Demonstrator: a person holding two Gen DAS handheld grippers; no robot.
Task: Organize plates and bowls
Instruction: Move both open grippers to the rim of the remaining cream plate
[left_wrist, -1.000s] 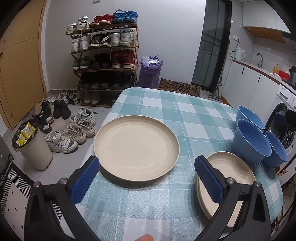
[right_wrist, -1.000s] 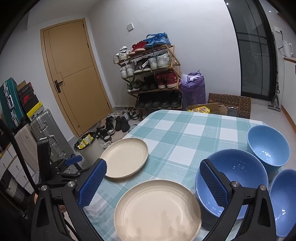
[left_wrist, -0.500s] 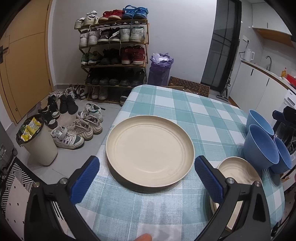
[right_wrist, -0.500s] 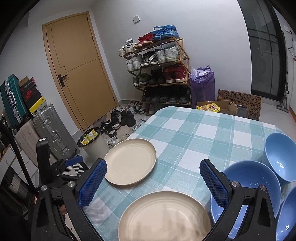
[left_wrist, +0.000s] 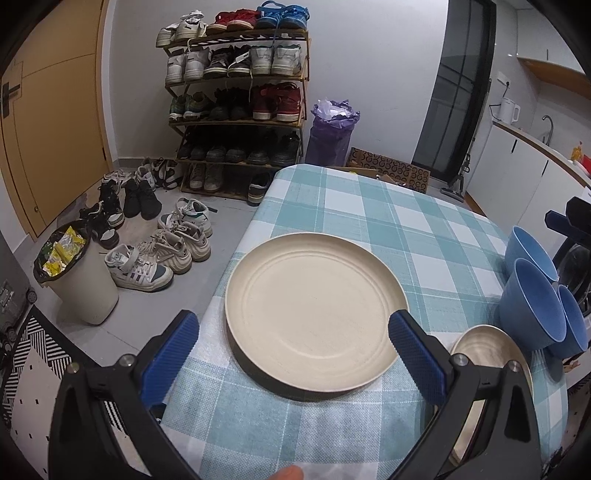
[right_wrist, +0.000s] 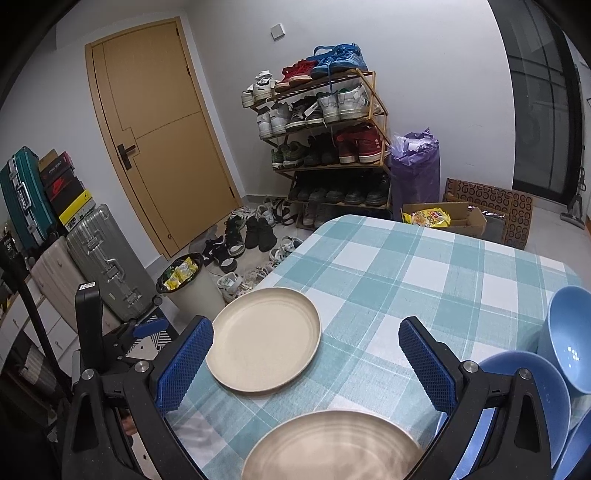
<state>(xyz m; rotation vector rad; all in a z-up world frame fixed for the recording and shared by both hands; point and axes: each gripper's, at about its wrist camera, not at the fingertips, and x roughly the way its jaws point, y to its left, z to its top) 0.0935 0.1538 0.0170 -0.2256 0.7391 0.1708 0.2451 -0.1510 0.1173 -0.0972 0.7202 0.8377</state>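
Observation:
A cream plate (left_wrist: 314, 314) lies on the checked tablecloth (left_wrist: 369, 221) near its left edge; it also shows in the right wrist view (right_wrist: 262, 339). My left gripper (left_wrist: 291, 347) is open and empty, its fingers either side of the plate's near half. A second cream plate (right_wrist: 332, 446) lies at the front right, also in the left wrist view (left_wrist: 487, 350). My right gripper (right_wrist: 306, 354) is open and empty above it. Three blue bowls (left_wrist: 532, 302) stand at the table's right side, also in the right wrist view (right_wrist: 532, 402).
The table's left edge drops to a floor with loose shoes (left_wrist: 159, 254) and a white bin (left_wrist: 74, 280). A shoe rack (left_wrist: 240, 103) stands against the far wall. Suitcases (right_wrist: 96, 266) and a door (right_wrist: 162, 136) are at the left.
Both grippers have shifted left and forward. The left plate now sits centred between the left fingers. The bowls have slid toward the right edge of both views.

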